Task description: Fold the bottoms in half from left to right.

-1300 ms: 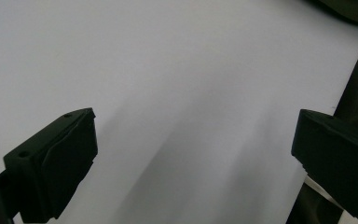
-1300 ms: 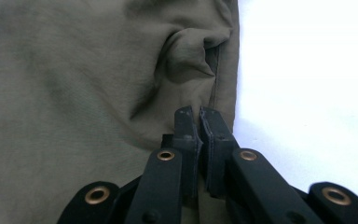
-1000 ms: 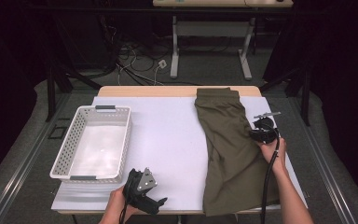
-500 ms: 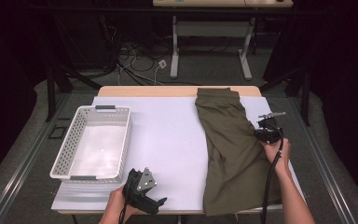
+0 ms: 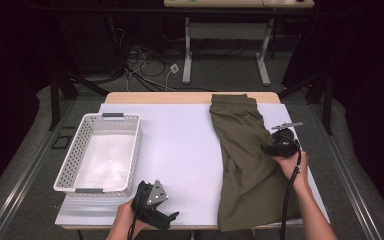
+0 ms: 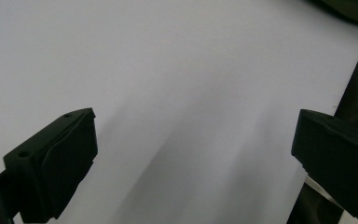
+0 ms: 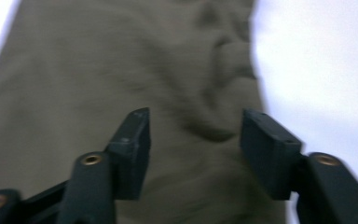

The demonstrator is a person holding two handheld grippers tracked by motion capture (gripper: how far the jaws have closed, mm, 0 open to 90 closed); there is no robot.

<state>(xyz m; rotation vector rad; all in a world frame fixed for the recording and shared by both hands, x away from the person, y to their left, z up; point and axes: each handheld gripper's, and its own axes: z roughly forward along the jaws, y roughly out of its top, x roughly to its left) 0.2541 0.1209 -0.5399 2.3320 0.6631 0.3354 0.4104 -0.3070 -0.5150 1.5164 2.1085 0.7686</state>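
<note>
**A:** Olive garment [image 5: 245, 165], where now?

**B:** Lies lengthwise on the right half of the white table cover [image 5: 180, 150], one narrow end at the far edge, the other reaching the near edge. Not in the basket.

**A:** And from the left, please, one by one?

**B:** First the white basket [image 5: 72, 152], at the left of the table, with nothing inside. Then the left gripper [image 5: 172, 216], low at the near edge, same place as a second ago. Jaws spread wide over bare white cover in the left gripper view [image 6: 193, 158], holding nothing.

**A:** Then the right side?

**B:** Right gripper [image 5: 267, 148] at the right border of the garment, about the middle of its length. Pressed together a second ago, and the jaws just opening now. In the right gripper view [image 7: 193, 149] stand well apart above the wrinkled cloth [image 7: 121, 70], with cloth under the gap but no pad pressing on it.

**A:** Meaning for the work?

**B:** Probably end of one pull or one smoothing move: cloth let go and left in its place. Probably a new grasp next, for folding or for carrying to the basket. Impossible to say which from here.
</note>
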